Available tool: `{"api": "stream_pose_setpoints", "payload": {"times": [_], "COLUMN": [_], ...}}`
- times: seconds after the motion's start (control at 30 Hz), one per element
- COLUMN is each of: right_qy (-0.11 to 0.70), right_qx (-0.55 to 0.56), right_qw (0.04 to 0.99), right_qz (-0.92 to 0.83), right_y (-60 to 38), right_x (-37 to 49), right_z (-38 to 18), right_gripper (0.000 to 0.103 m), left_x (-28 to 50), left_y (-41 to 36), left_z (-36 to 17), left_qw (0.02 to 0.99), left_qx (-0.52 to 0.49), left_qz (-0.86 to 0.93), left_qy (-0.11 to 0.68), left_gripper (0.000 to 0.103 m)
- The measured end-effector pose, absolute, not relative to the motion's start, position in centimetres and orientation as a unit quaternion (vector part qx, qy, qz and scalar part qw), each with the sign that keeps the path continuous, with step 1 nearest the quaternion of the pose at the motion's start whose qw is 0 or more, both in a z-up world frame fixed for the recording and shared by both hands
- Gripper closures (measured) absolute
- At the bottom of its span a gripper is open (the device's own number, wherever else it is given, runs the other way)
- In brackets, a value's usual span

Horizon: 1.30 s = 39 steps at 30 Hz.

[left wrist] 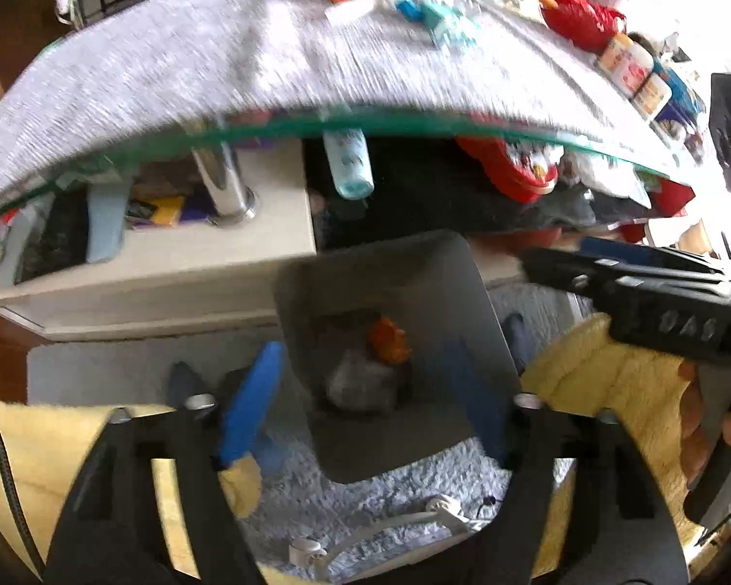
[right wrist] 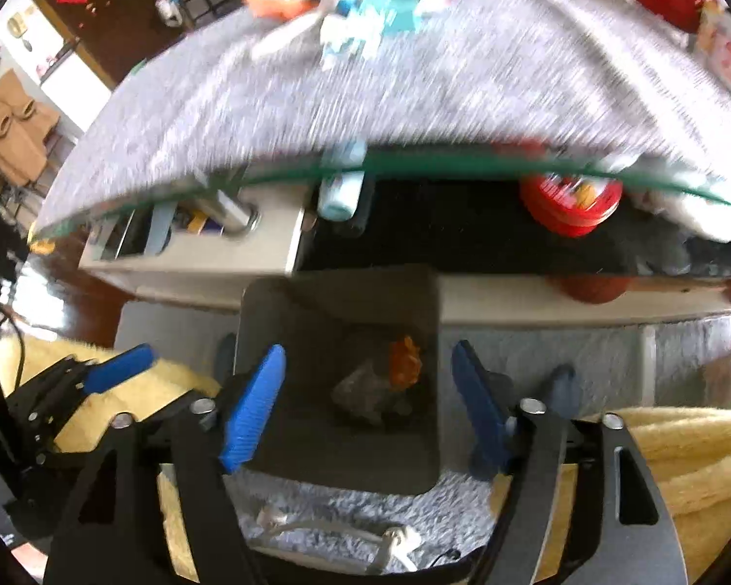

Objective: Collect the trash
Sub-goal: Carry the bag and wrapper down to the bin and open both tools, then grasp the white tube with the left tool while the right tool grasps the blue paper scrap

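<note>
A grey square trash bin (left wrist: 482, 321) stands on the rug below the glass table; it also shows in the right wrist view (right wrist: 292, 312). Inside lie an orange crumpled scrap (left wrist: 389, 340) (right wrist: 405, 360) and a grey wad (left wrist: 363, 382) (right wrist: 365, 392). My left gripper (left wrist: 360, 399) is open and empty above the bin. My right gripper (right wrist: 365, 399) is open and empty above the bin too. The right gripper's body (left wrist: 658, 302) shows at the right of the left wrist view; the left gripper's blue finger (right wrist: 117, 368) shows at the left of the right wrist view.
A glass table (left wrist: 414, 122) with a grey cloth (left wrist: 195, 73) carries orange, blue and red packets (left wrist: 443, 19) along its far side. Beneath it are a cream shelf (left wrist: 170, 263), a light blue bottle (left wrist: 348, 161) and a red tin (right wrist: 570, 204). A yellow blanket (right wrist: 682, 463) lies nearby.
</note>
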State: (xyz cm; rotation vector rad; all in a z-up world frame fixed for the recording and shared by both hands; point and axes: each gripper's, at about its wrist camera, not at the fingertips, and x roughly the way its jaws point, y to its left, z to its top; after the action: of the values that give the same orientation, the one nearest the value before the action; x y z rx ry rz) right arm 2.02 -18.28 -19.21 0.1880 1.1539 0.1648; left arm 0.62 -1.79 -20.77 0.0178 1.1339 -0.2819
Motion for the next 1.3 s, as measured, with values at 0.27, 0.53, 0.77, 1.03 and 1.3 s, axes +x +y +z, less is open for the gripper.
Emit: {"api": "stream_pose_setpoints", "payload": {"times": [0.27, 0.53, 0.77, 1.03, 1.3], "right_qy": [0.484, 0.463, 0.464, 0.498, 0.517], "right_qx": [0.099, 0.100, 0.092, 0.124, 0.115], "right_qw": [0.868, 0.880, 0.879, 0.853, 0.843], "right_qz": [0.048, 0.038, 0.050, 0.091, 0.091], "right_y": [-21.2, -22.3, -21.2, -19.1, -18.1], "right_x": [3.9, 7.1, 10.6, 14.8, 16.9], "right_z": [-13.6, -10.9, -11.2, -14.5, -16.9], "right_gripper": [0.008, 0.008, 0.008, 0.035, 0.054], "left_x": [2.4, 5.6, 9.3, 12.4, 14.6], "left_y": [-0.3, 0.0, 0.0, -0.6, -1.7], "left_z": [-14.9, -11.1, -9.9, -11.6, -13.2], "left_qw": [0.866, 0.884, 0.889, 0.877, 0.868], "left_qx": [0.006, 0.017, 0.022, 0.029, 0.036], "left_qz": [-0.120, -0.109, -0.106, -0.115, -0.130], "left_qy": [0.486, 0.454, 0.446, 0.465, 0.478], "left_gripper": [0.008, 0.008, 0.008, 0.008, 0.008]}}
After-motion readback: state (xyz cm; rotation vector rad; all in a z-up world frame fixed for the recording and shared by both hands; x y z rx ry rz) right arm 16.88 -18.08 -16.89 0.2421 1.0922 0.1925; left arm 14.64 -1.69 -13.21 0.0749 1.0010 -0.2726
